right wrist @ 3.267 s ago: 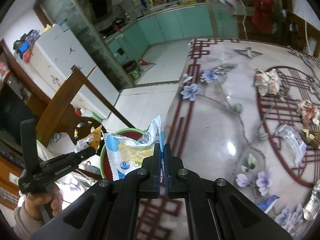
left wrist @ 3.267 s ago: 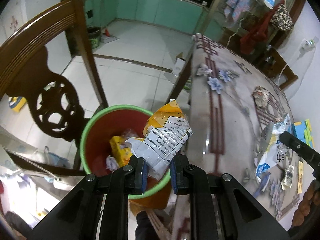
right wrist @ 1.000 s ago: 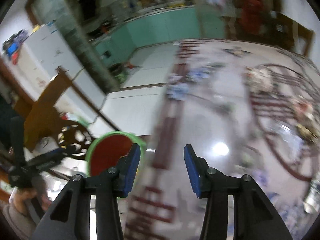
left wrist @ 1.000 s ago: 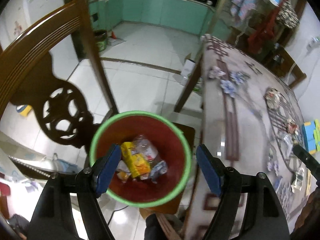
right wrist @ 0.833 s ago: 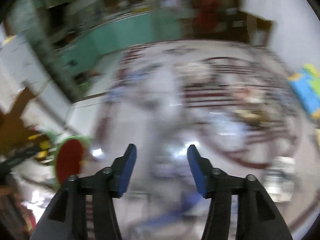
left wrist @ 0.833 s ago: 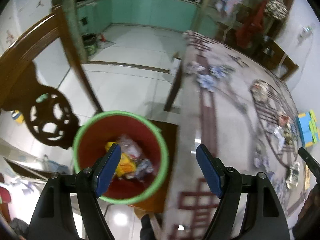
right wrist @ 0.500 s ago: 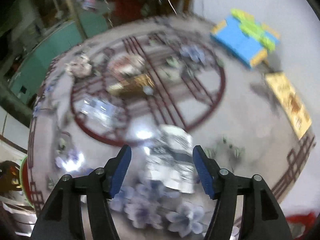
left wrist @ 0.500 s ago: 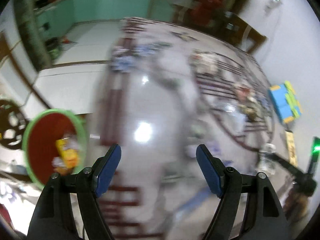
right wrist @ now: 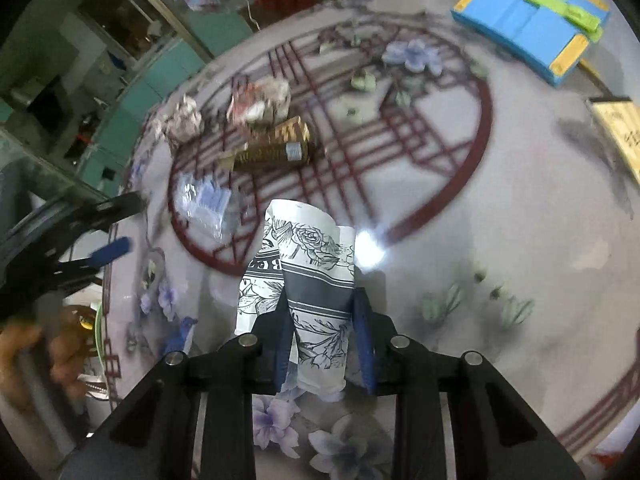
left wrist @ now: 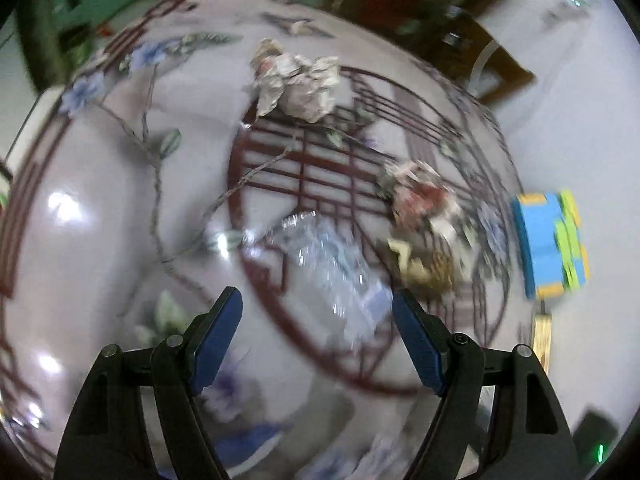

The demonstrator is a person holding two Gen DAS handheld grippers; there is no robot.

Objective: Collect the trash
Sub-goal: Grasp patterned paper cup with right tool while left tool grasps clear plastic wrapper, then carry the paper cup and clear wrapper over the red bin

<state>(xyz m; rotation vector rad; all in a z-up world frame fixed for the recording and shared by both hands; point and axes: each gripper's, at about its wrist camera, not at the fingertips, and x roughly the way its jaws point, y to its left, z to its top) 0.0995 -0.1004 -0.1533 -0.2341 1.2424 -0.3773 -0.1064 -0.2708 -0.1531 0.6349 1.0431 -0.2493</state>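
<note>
My left gripper (left wrist: 316, 328) is open wide above a clear crinkled plastic wrapper (left wrist: 332, 264) on the patterned table. A crumpled paper ball (left wrist: 298, 80) lies farther off, a red-and-white crumpled wrapper (left wrist: 424, 196) and a yellow-brown box (left wrist: 428, 268) to the right. My right gripper (right wrist: 322, 336) has its jaws around a black-and-white floral paper cup (right wrist: 312, 272) lying on the table; the pads sit at its sides. The same box (right wrist: 272, 148), clear wrapper (right wrist: 204, 200) and left gripper (right wrist: 100, 236) show in the right wrist view.
A blue and green block set (right wrist: 532, 8) lies at the far right of the table (right wrist: 500, 260). A yellow card (right wrist: 620, 132) lies by the right edge. A green bin rim (right wrist: 97, 332) peeks past the table's left edge. Teal cabinets stand behind.
Both grippers swung from the red bin to the table. The left now hovers open over the clear wrapper. The right has closed in around the floral cup.
</note>
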